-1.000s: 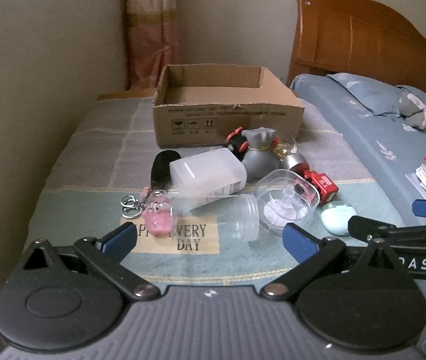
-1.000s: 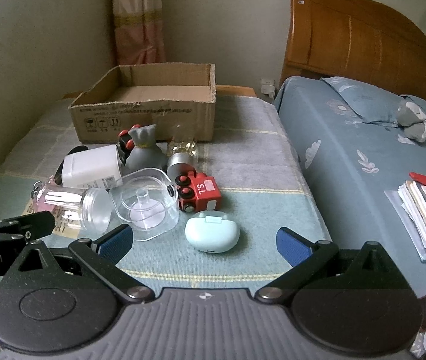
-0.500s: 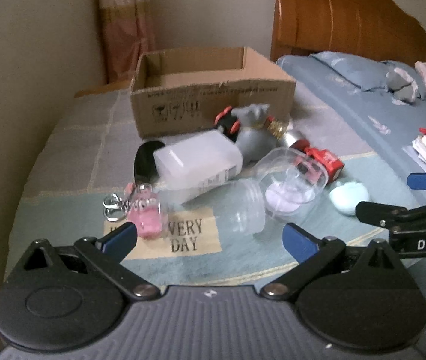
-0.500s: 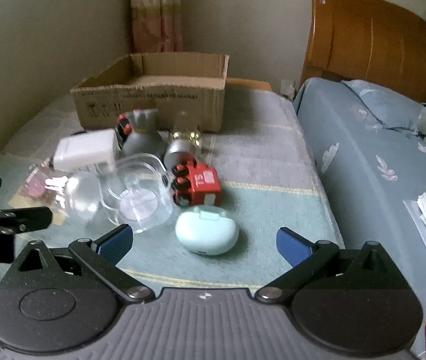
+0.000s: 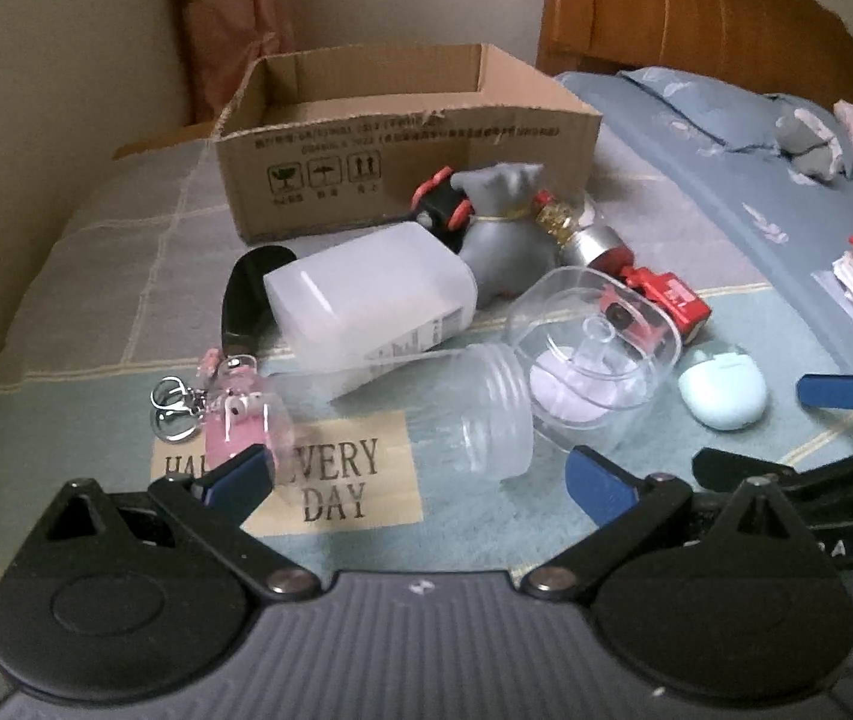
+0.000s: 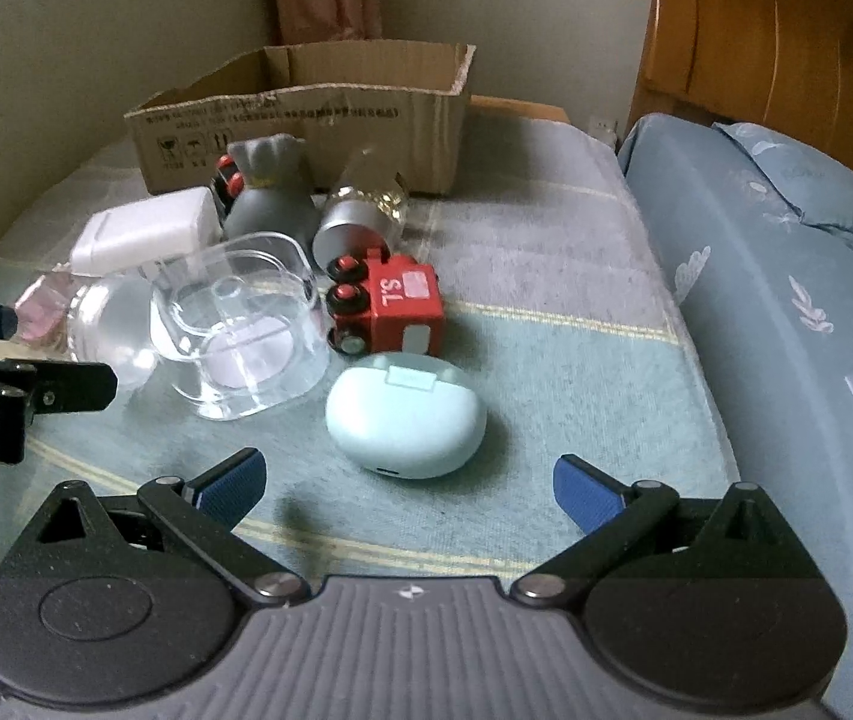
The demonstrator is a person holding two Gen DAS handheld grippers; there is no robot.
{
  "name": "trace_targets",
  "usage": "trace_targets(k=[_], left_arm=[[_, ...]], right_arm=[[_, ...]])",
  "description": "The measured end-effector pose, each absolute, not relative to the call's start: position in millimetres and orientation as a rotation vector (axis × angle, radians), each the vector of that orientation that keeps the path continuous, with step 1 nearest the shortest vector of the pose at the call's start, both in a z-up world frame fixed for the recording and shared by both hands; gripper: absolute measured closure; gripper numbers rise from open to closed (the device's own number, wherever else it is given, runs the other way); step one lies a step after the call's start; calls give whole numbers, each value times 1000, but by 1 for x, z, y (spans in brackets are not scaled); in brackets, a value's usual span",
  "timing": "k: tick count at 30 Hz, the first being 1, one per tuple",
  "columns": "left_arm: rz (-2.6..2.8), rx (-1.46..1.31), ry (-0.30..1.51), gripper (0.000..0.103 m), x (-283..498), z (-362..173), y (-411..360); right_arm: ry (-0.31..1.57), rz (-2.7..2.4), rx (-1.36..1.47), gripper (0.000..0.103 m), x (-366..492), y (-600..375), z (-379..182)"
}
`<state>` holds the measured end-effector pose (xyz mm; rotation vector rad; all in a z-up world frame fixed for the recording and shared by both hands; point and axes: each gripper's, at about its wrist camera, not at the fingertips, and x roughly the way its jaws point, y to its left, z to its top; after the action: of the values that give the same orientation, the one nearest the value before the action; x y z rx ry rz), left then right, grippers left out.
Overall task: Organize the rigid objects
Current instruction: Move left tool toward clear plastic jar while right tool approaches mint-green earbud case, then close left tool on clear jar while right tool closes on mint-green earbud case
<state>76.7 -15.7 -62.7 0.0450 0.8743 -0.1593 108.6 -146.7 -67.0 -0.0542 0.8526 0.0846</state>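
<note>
Left wrist view shows that the sorting has, in my judgement, not really begun; the cardboard box (image 5: 408, 138) at 12 o'clock looks empty as far as its inside is visible, and every item lies on the bed cover (image 5: 84, 276) in front of it. A white container (image 5: 366, 300) lies on its side near the centre; a clear jar (image 5: 462, 414) is just below it, a clear dome case (image 5: 594, 354) at 3 o'clock of the jar, a pink keychain (image 5: 234, 414) at 9 o'clock. A grey pouch figure (image 5: 498, 240), a red toy truck (image 6: 390, 300) and a mint earbud case (image 6: 405, 420) complete the pile.

The left gripper (image 5: 420, 477) hovers low before the jar, fingers spread wide, holding nothing; the right gripper (image 6: 408, 489) is likewise wide and empty, the earbud case just beyond its tips at 12 o'clock, so probably this one is next.
</note>
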Motion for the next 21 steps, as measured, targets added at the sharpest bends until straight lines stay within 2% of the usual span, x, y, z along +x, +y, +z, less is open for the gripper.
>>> trace_targets(k=[8,13,21], left_arm=[[-134,20,886,1,92,-65,-20],[-120,8,887,11,95,-65,-17],[-209,82,883,12,86,-63,-8]], right_arm=[[857,92,-77,0,113,-149,-74],[849,95,-77,0,115,-149,-75],[838,109,-83,0,115,-146,-76]])
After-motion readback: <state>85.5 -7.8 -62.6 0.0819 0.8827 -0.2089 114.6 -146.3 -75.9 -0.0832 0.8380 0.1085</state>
